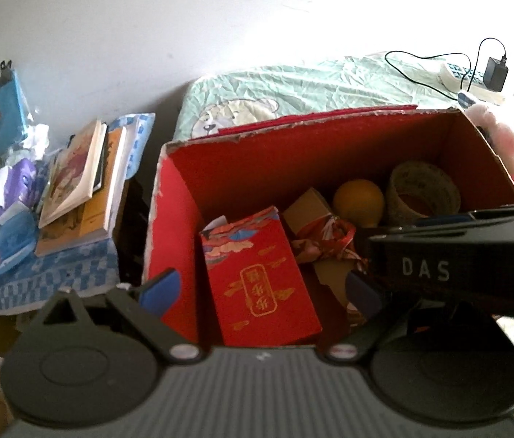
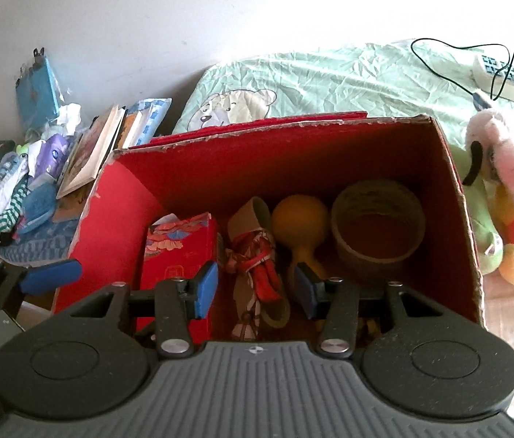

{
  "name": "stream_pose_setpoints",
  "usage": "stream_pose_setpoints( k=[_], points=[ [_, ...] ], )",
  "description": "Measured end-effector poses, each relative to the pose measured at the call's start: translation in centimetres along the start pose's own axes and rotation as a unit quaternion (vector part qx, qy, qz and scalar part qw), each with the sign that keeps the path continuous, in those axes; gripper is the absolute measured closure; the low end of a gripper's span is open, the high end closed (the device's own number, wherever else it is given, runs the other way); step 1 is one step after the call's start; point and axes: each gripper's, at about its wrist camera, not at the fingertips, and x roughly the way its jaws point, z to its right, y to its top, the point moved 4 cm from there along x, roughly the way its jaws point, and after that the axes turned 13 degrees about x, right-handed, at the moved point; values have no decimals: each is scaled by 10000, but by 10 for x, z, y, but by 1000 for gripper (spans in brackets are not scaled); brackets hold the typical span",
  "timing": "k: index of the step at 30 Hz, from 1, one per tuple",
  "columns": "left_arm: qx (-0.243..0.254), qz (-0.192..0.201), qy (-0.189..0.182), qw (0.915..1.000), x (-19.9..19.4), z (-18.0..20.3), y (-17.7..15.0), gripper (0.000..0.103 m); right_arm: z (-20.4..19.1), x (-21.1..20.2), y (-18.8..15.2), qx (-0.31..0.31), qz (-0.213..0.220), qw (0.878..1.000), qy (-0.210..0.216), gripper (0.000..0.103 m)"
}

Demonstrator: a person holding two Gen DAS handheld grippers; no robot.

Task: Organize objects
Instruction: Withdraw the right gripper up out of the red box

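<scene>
Left black plastic two-finger gripper (image 1: 260,288): ribbed grey base plate, two round black discs, angular black link arms with silver screw heads, blue pads (image 1: 160,288). Right black plastic two-finger gripper (image 2: 257,288): same build, blue pads (image 2: 205,288), small compass-like mark on the grey plate; white "DAS" lettering on its black body in the left view.

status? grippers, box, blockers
Left gripper open, empty. Right gripper open, empty, over red box. Box holds red packet, tape roll, orange maraca. Nothing blocking.
</scene>
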Motion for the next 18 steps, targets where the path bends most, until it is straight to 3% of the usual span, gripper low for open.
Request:
stream_pose_setpoints(
  k=[18],
  points=[
    [-211,29,303,9993,-26,3,-8,4,7,-28,-11,19,299,9995,-110,51]
  ],
)
